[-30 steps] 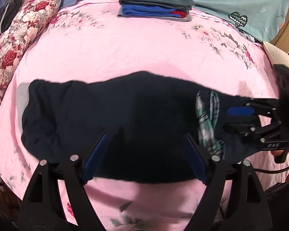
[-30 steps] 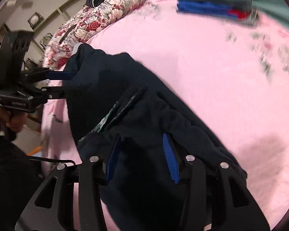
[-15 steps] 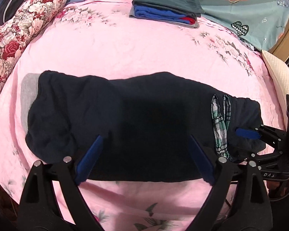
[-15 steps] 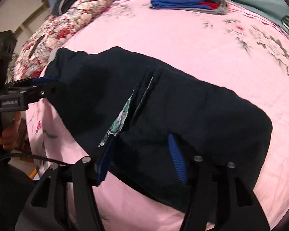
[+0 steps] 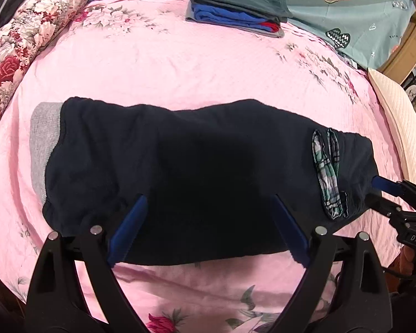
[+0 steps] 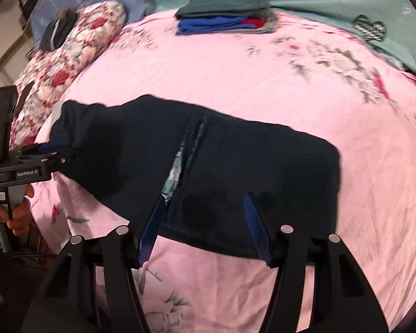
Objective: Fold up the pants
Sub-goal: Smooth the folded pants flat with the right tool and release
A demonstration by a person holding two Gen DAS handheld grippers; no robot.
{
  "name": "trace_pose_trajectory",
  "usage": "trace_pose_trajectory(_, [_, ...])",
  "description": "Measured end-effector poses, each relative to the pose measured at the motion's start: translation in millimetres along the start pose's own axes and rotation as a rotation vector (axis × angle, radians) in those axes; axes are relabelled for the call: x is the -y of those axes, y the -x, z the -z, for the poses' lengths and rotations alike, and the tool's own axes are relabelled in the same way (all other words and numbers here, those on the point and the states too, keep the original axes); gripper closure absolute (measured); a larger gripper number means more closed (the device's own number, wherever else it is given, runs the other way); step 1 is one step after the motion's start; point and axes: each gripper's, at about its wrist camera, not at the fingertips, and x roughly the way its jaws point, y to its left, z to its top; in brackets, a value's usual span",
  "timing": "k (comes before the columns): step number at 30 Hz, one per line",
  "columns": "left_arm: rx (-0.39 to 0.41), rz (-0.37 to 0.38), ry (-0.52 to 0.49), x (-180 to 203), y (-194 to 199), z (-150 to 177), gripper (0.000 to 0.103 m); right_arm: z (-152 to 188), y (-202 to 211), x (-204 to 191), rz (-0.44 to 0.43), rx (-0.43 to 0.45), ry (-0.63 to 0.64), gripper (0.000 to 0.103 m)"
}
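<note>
Dark navy pants (image 5: 197, 172) lie folded in a long band across the pink bedsheet (image 5: 180, 66). A grey cuff (image 5: 44, 144) shows at their left end and plaid pocket lining (image 5: 327, 172) near the right end. My left gripper (image 5: 208, 197) hovers over the pants' near edge, open wide, with no cloth pinched. My right gripper (image 6: 205, 197) stands open over the near edge by the pocket lining (image 6: 174, 172). Each shows in the other's view: the right gripper (image 5: 377, 193) at the pants' right end, the left gripper (image 6: 66, 151) at their left end.
A stack of folded clothes (image 5: 235, 14) sits at the back of the bed on a teal sheet (image 5: 346, 14). A floral pillow (image 5: 27, 33) runs along the left, a white cushion (image 5: 396, 116) along the right. A person's hand (image 6: 16, 213) holds the left gripper's handle.
The right gripper let go of the bunched cloth, rolled and drew back; the pants now lie flat. The left gripper backed off toward the near edge and its jaws widened a little.
</note>
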Motion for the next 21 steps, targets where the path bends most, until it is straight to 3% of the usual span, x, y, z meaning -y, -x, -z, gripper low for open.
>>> trace_pose_trajectory(5, [-0.005,0.014,-0.014,-8.3,1.3,1.9,0.011,7.9,6.1,-1.6,-0.025,0.030,-0.044,0.043])
trace_pose_trajectory(9, [-0.019,0.026,-0.016,-19.5,0.2,4.7,0.011,9.2,-9.1,-19.9,-0.040,-0.029,0.012,0.056])
trace_pose_trajectory(14, [-0.022,0.047,-0.019,-31.0,2.0,7.7,0.011,15.7,-27.3,-27.5,0.034,-0.097,0.059,0.071])
trace_pose_trajectory(16, [-0.020,0.056,-0.020,-32.1,2.5,8.2,0.011,14.4,-22.9,-26.9,0.041,-0.107,0.070,0.087])
trace_pose_trajectory(21, [-0.019,0.065,-0.034,-30.3,0.1,7.0,0.011,9.3,-7.4,-19.0,-0.003,-0.083,0.041,0.091])
